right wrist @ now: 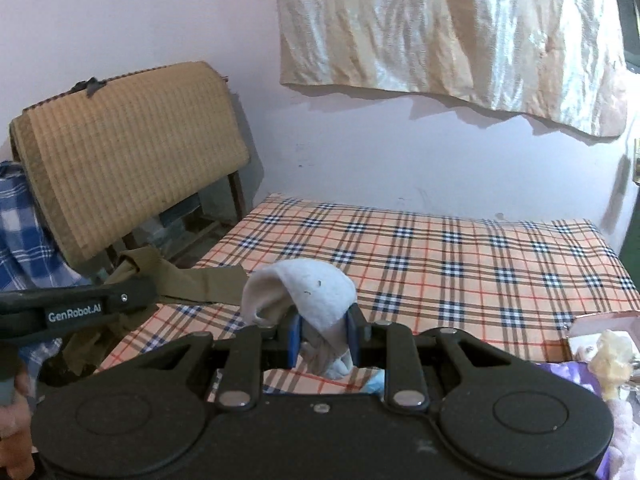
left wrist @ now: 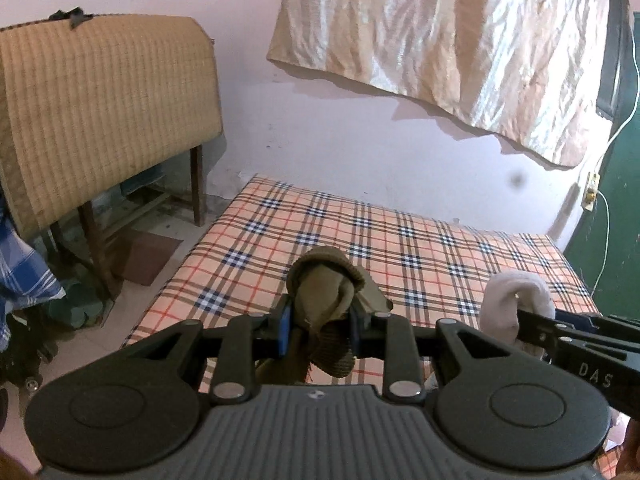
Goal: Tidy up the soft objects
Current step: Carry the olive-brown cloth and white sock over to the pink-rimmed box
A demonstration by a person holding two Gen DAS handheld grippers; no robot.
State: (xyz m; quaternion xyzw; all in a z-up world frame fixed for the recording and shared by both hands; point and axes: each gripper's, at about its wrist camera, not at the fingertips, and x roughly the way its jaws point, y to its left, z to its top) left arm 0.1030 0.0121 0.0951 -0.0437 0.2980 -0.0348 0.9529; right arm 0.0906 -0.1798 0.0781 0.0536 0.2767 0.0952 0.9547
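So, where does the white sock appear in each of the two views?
Left wrist view: white sock, lower right, held by the right gripper.
Right wrist view: centre, draped over that gripper's fingers.
Shared landmark: the plaid bed cover, behind the sock in both views.

A low bed under a peach plaid sheet [left wrist: 400, 240] meets a pale pink wall [left wrist: 360, 140]; crinkled beige satin cloth [left wrist: 460, 40] hangs above, a woven straw mat [left wrist: 100, 112] drapes wooden furniture.

Domestic bedroom. Landmark: mattress [left wrist: 360, 240] in a plaid sheet, set low against a pink wall [left wrist: 360, 136]. A fabric sheet [left wrist: 460, 32] hangs above it; a mat-draped wooden stand [left wrist: 108, 104] stands left of it.
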